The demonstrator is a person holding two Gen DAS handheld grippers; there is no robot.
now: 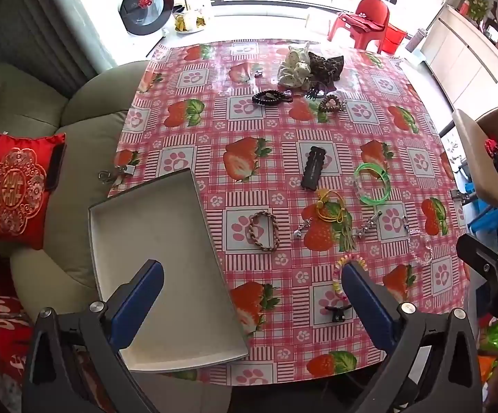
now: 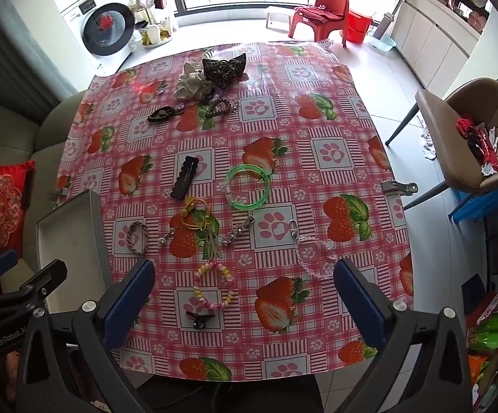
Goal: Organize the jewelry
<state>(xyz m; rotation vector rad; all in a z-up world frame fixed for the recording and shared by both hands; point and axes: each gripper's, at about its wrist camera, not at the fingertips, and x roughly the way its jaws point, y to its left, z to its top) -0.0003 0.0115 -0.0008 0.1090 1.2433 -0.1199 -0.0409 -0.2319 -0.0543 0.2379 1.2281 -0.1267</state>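
Over the near edge of the strawberry-print table, my left gripper (image 1: 252, 266) hangs open and empty above the grey tray's (image 1: 152, 227) right rim. My right gripper (image 2: 244, 265) is open too, with a pastel bead bracelet (image 2: 230, 296) and a small black claw clip (image 2: 199, 318) lying on the cloth below its gap. Nothing is in the tray. A braided bracelet (image 1: 263, 230), yellow cord (image 2: 197, 216), green bangle (image 2: 245, 207), black hair clip (image 2: 184, 178) and clear bead chain (image 2: 312, 268) are spread mid-table. Scrunchies (image 2: 194, 81) sit at the far end.
A sofa (image 1: 87, 130) with a red cushion (image 1: 15, 189) borders the table's left side. A beige chair (image 2: 472, 130) stands to the right. Metal clips (image 2: 398, 187) pin the cloth at the edges. A washing machine and red plastic chair are beyond the far end.
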